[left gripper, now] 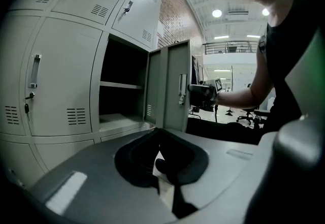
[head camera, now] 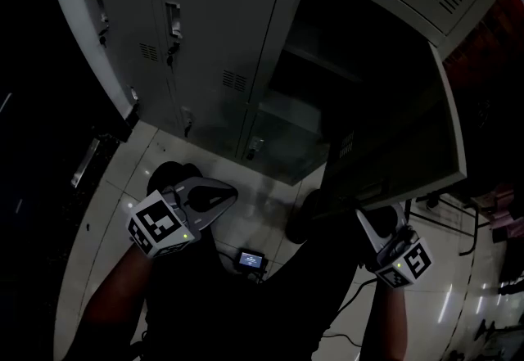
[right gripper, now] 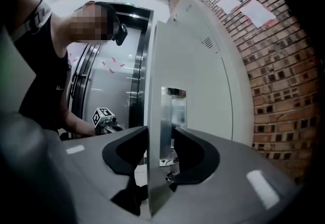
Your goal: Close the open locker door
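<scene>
**Open Door Pinched at Its Free Edge**

Found the locker door (head camera: 409,114) standing well out from the locker bank (head camera: 123,24), filling the right of the head view with its dark inner face towards the camera. Saw the open compartment (head camera: 315,40) just left of it, at upper centre, with a shelf (head camera: 323,65) across the dark inside. Noted a wide open wedge between the door's free edge and the compartment's frame.

Had the right gripper (right gripper: 160,153) closed on that free edge, one jaw against each face of the sheet. Saw the pads pressed to the metal level with the lower end of the handle plate (right gripper: 172,111), at the centre of the right gripper view. Traced the edge straight up the middle of that frame. Made out a brick wall (right gripper: 284,75) at the right, on the door's outer side and apart from the door.

Held the left gripper (head camera: 221,196) at the lower left of the head view, over pale floor tiles (head camera: 262,220). Had it well apart from the open door and short of the closed doors (head camera: 217,32) above it. Had its jaws drawn together and empty, with only a thin slit of floor between the pads.

Caught the door again near the centre of the left gripper view, angled away from the dark opening to its left. Saw open hall floor beyond it on the right.
</scene>
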### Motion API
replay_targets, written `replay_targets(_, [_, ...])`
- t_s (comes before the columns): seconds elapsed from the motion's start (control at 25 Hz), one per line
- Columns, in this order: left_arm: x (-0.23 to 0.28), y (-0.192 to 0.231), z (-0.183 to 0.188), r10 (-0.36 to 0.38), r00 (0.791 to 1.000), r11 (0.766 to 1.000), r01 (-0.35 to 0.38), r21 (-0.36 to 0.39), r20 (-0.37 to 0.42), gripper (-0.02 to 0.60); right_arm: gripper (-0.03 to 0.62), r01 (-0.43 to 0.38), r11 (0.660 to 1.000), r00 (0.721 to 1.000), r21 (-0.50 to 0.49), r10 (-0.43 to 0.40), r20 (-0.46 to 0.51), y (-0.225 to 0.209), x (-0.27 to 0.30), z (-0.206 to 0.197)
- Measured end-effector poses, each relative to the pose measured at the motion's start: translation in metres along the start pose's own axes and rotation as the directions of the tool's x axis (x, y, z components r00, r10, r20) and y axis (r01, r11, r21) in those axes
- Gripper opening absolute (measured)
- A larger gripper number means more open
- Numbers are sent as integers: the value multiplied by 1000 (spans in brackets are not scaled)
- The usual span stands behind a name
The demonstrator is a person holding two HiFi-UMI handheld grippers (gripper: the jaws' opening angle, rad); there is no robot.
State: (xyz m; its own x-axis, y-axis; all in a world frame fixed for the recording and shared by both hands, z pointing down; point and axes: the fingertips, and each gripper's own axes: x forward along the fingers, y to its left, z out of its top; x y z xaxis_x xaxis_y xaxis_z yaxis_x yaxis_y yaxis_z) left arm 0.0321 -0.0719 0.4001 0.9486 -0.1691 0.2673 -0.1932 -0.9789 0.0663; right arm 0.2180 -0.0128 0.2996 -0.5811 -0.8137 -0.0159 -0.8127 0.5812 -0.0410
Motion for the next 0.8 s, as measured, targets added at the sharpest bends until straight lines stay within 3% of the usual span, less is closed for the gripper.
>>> replay_targets(0.16, [0,1,0,3,1000,1000,-3,-2,7,11,173,0,999,1000,-38,0,5,10,32,-4])
replay_targets(0.28, [-1,1,-1,3,1000,1000,-3,-5,10,11,172,43,996,999,-79,-45,-29,11,61,-12])
replay_targets(0.4, [0,0,4,1,1000,1000,-1,-1,15,11,129,97,986,994,-137,-103,-34,17,102,-10])
replay_targets(0.56, [0,-1,5,-5,1000,1000,5,-6,24,11,132,159,976,985,-151,-166,-38,7,149,-11])
replay_targets(0.8, [-2,-1,6,-11,999,1000,12,-8,31,11,140,188,959,979,-210,-200,-37,-13,198,-11])
